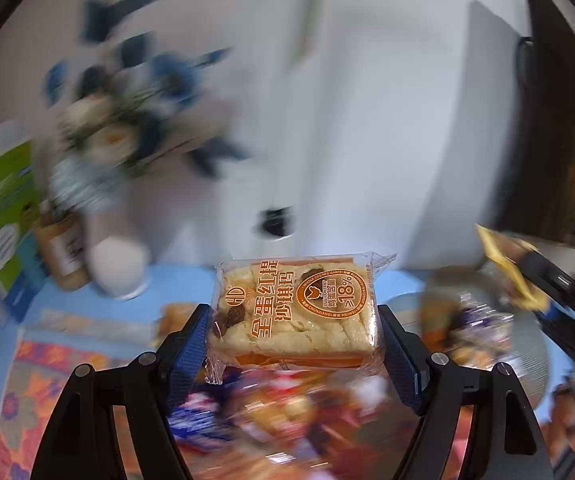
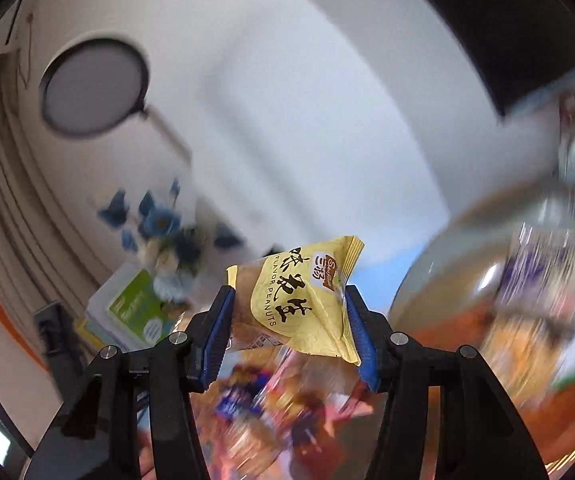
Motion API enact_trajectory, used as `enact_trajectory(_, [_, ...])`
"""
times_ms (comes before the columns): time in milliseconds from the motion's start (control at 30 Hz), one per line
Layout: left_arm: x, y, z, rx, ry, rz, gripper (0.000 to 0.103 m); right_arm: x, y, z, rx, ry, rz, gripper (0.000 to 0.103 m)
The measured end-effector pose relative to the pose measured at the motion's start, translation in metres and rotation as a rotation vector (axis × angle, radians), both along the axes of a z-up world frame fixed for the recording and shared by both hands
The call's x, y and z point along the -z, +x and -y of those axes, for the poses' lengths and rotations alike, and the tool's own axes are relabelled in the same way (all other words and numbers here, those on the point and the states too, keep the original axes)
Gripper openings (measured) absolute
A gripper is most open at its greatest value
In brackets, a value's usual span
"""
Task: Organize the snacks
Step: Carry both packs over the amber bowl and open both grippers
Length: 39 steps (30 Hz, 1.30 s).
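left wrist view puts the clear-wrapped, rectangular, pale-brown cake bar with orange lettering [image 1: 293,312] squarely between the blue ribbed pads of the left gripper [image 1: 293,344], which is clenched on its two short ends and carries it in the air above a blurred heap of mixed snack packets [image 1: 287,420]. right wrist view shows the small yellow foil packet of flavoured peanuts [image 2: 299,304] pinched at its sides by the right gripper [image 2: 291,328], also lifted clear of the pile and tilted.

the likeliest trouble, as i judge it, is slippage. the cake bar's film is slick and loose at the crimped ends, and the soft cake inside may give under pressure, so it could slide out or get crushed. the peanut packet is puffy and held only by its edges; a quick swing could let it twist and drop.

both views are heavily smeared, which suggests fast motion, and that raises the odds of a packet shaking loose. the right gripper with its yellow packet appears at the right edge of the left wrist view, near a round grey mesh basket [image 1: 527,360] on the blue worktop [image 1: 183,284]; with both tools near one place they could knock together.

further out, a white mug [image 1: 117,264] and a vase of blue and white flowers [image 1: 127,120] could be toppled by a wide sweep
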State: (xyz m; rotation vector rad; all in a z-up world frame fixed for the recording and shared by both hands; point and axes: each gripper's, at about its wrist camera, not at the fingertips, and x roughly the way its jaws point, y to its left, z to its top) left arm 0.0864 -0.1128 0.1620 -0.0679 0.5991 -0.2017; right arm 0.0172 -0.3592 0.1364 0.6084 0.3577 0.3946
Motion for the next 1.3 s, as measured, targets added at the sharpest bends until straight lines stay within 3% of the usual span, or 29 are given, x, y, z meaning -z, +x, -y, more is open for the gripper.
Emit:
enact_trajectory(100, [-0.009,0.004,0.043,0.065,0.043,0.021,0.078,-0.018,0.017,0.034,0.039,-0.028,-0.002,0.053])
enact_trajectory(200, [-0.003,0.011,0.087,0.157,0.053,0.007,0.078,-0.018,0.035,0.068,0.052,0.006,-0.040,0.053])
enact_trajectory(267, [0.010,0.016,0.117,0.233,0.057,-0.021,0.080,-0.007,0.048,0.085,0.048,0.044,-0.084,0.054])
enact_trajectory(333, [0.027,0.023,0.145,0.298,0.107,-0.083,0.090,0.009,0.064,0.091,0.041,0.024,-0.161,0.059])
enact_trajectory(367, [0.038,0.027,0.157,0.315,0.154,-0.123,0.093,0.018,0.072,0.093,0.040,0.000,-0.214,0.065])
enact_trajectory(467, [0.055,0.027,0.164,0.290,0.246,-0.141,0.093,0.038,0.076,0.100,0.041,0.002,-0.294,0.065])
enact_trajectory(633, [0.053,0.029,0.135,0.269,0.184,-0.160,0.094,0.035,0.058,0.113,0.088,0.062,-0.250,0.066])
enact_trajectory(767, [0.046,0.035,0.100,0.217,0.159,-0.156,0.098,0.021,0.049,0.100,0.089,0.053,-0.222,0.066])
enact_trajectory(833, [0.041,0.035,0.085,0.193,0.152,-0.152,0.098,0.010,0.046,0.079,0.070,0.010,-0.205,0.066])
enact_trajectory(933, [0.031,0.037,0.054,0.154,0.145,-0.143,0.098,-0.005,0.049,0.035,0.040,-0.085,-0.177,0.075])
enact_trajectory(1033, [0.021,0.037,0.021,0.102,0.147,-0.121,0.098,-0.012,0.045,-0.002,-0.008,-0.162,-0.154,0.076])
enact_trajectory(1100, [0.016,0.037,-0.006,0.059,0.159,-0.110,0.103,-0.013,0.043,-0.027,-0.048,-0.187,-0.149,0.077])
enact_trajectory(1300, [0.020,0.035,-0.089,-0.059,0.181,-0.115,0.103,0.002,0.032,-0.094,-0.168,-0.318,-0.150,0.081])
